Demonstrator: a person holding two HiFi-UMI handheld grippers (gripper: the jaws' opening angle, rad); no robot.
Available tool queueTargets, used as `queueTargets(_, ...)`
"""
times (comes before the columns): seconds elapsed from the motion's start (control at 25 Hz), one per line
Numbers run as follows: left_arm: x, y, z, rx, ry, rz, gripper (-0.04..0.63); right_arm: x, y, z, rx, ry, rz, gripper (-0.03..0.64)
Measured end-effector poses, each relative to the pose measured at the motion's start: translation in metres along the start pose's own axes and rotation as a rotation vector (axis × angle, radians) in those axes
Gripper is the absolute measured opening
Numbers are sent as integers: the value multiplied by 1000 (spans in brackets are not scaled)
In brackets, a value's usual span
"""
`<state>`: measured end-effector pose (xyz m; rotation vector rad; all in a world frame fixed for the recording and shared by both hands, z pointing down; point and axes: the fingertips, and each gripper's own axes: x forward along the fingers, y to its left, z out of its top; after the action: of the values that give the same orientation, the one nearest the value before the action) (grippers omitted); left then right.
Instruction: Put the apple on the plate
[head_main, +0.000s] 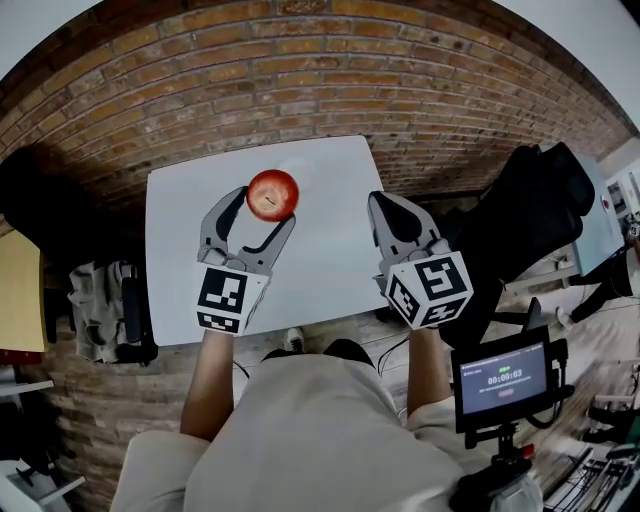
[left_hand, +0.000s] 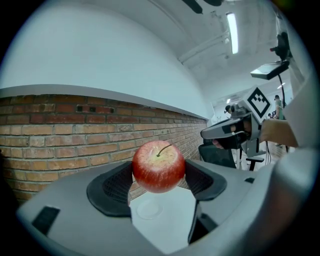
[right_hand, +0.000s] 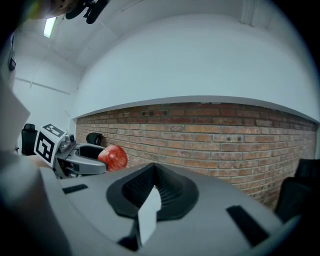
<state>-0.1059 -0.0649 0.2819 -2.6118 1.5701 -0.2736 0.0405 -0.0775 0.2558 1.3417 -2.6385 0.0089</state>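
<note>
Above the far half of the white worktop (head_main: 330, 255), the left claw (head_main: 266, 206) is clamped on the apple (head_main: 272, 193), held clear of the surface with its stem up. Being round, it has no real long axis. The faint pale plate (left_hand: 148, 209) lies just below and slightly ahead of it, so a short lowering looks enough. The right claw (head_main: 383, 205) hangs alongside, jaws together on nothing.

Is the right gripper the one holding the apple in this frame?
No, the apple sits clamped in the left gripper, while the right gripper is shut with nothing in it.
</note>
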Motion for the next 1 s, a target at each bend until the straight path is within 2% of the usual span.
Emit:
queueTargets(0.36, 22, 16, -11, -14, 16, -26, 337, 26, -5, -11, 26, 27, -11, 3)
queueTargets(0.64, 68, 26, -29, -37, 46, -29, 336, 59, -34, -30, 33, 56, 5, 3)
queueTargets(1.0, 86, 34, -43, -59, 78, -43, 336, 76, -39, -37, 43, 75, 16, 3)
